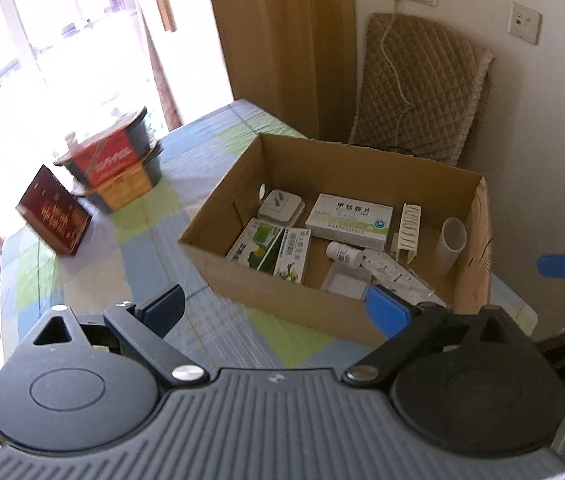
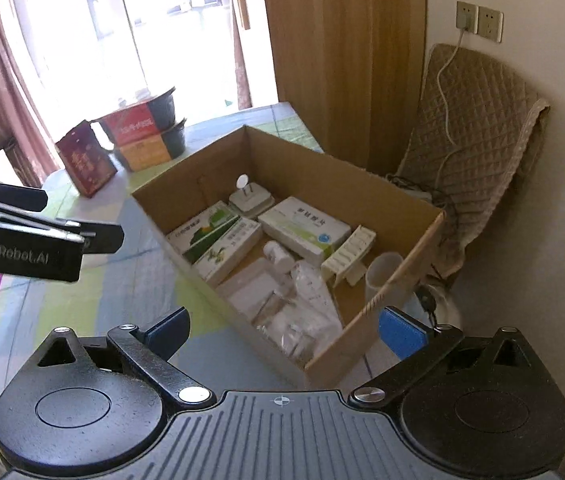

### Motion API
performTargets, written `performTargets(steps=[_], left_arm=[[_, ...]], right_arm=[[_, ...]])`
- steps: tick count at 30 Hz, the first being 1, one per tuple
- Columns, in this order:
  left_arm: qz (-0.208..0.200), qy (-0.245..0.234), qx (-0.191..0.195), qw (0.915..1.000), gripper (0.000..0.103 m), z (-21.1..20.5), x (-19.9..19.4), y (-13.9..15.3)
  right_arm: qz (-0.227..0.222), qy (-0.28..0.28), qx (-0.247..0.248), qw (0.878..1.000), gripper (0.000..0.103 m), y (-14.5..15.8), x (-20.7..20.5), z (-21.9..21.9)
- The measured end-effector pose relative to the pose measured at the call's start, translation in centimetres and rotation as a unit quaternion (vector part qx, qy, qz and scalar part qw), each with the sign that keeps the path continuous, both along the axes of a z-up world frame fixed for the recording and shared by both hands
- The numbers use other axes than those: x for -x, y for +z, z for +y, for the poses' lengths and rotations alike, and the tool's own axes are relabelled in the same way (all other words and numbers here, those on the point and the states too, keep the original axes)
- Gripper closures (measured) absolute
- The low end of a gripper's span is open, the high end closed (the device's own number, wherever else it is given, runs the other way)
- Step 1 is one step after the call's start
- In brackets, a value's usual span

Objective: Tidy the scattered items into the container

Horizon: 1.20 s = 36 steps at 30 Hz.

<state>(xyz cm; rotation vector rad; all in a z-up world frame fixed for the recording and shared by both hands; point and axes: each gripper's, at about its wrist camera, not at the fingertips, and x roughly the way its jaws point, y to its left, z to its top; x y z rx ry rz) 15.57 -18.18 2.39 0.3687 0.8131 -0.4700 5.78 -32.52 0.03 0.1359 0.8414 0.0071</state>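
Both hand-held grippers were wide open and held nothing. The left gripper [image 1: 276,306] hung over the checked tablecloth [image 1: 94,280], just in front of the brown cardboard box [image 1: 282,300]. The right gripper [image 2: 284,330] hung by the box's near corner. Only the right view showed the left gripper's black side with white letters. The box sat on the table, its top open. Inside lay a white and green medicine carton [image 1: 272,250], a small white bottle [image 1: 342,254], a white plastic rack [image 1: 406,232] and a white cup [image 1: 450,244].
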Motion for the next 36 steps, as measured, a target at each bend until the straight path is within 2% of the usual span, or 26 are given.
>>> performTargets(steps=[6,16,22,25,36], left_arm=[[0.009,0.027,0.022,0.9994,0.007,1.1,2.2,0.2],[0.009,0.044,0.027,0.9986,0.007,2.1,5.3,0.0],[0.001,0.06,0.021,0.9979,0.007,2.8,6.6,-0.2],[0.001,0.066,0.021,0.9976,0.007,3.3,7.2,-0.5],[0.002,0.071,0.017,0.9973,0.005,4.0,8.7,-1.3]], right_arm=[[0.003,0.003,0.004,1.0,0.0,-0.1,2.2,0.5],[-0.008,0.008,0.017,1.0,0.0,0.1,4.0,1.7],[-0.004,-0.001,0.005,1.0,0.0,0.1,4.5,1.8],[0.008,0.015,0.004,1.0,0.0,0.2,4.6,2.1],[0.018,0.014,0.01,1.0,0.0,0.0,5.2,2.5]])
